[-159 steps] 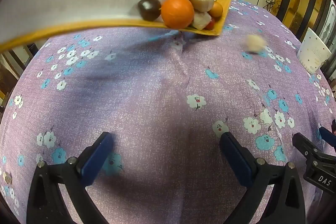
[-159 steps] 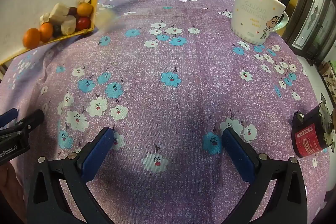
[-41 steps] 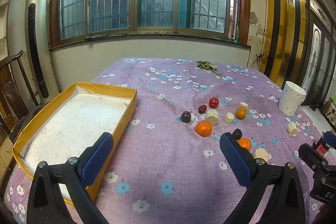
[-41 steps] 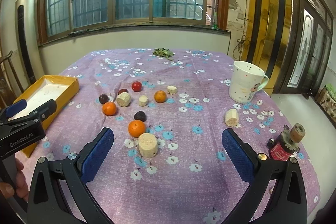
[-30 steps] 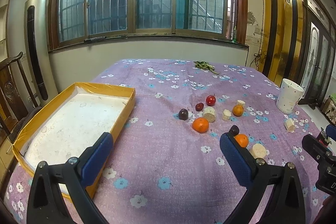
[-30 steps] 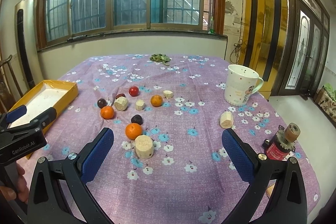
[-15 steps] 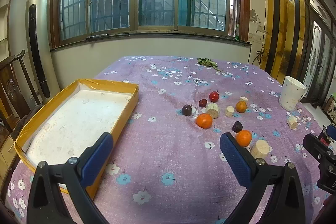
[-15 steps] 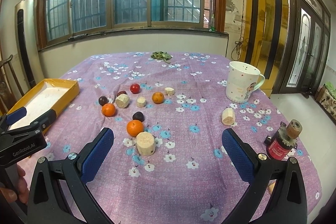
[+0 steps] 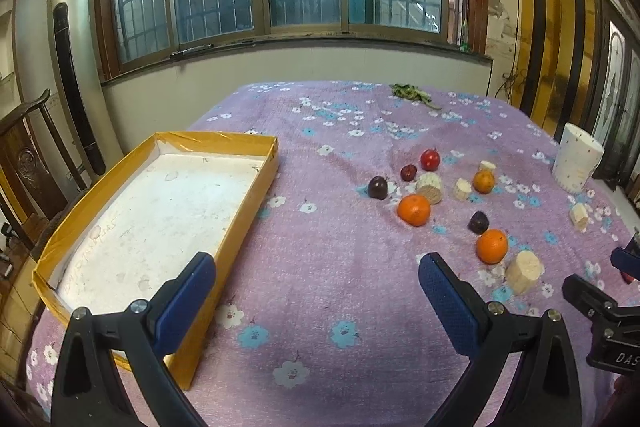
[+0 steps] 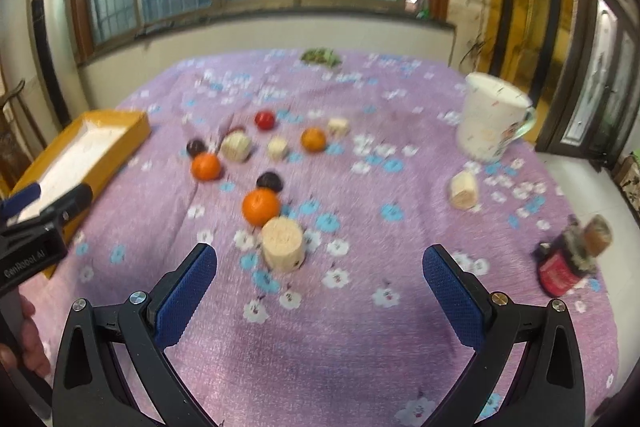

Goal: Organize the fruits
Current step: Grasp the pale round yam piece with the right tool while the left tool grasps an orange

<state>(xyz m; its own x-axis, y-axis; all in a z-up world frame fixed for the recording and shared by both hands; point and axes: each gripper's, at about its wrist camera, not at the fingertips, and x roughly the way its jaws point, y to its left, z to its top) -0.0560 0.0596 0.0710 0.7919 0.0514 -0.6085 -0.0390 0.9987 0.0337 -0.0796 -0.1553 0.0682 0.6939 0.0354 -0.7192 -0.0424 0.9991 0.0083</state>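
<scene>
Fruit lies scattered on a purple flowered tablecloth (image 9: 340,291): oranges (image 9: 414,209) (image 9: 491,246) (image 10: 260,206), a red tomato (image 9: 430,159), dark plums (image 9: 377,187) (image 10: 269,181) and several pale cut cylinders (image 9: 523,271) (image 10: 282,237). An empty yellow-rimmed tray (image 9: 256,195) (image 10: 136,137) sits at the left. My left gripper (image 9: 316,291) is open and empty, near the tray's right edge. My right gripper (image 10: 320,285) is open and empty, just short of the nearest pale cylinder.
A white mug (image 10: 490,121) (image 9: 576,163) stands at the right. A small red bottle (image 10: 568,259) stands near the right table edge. Green leaves (image 9: 408,91) lie at the far end. A wooden chair (image 9: 24,163) is left of the table.
The tray, earlier tipped with fruit spilling out, now lies flat and empty. In the last second both grippers have moved lower and closer to the table; the right view is blurred with motion.
</scene>
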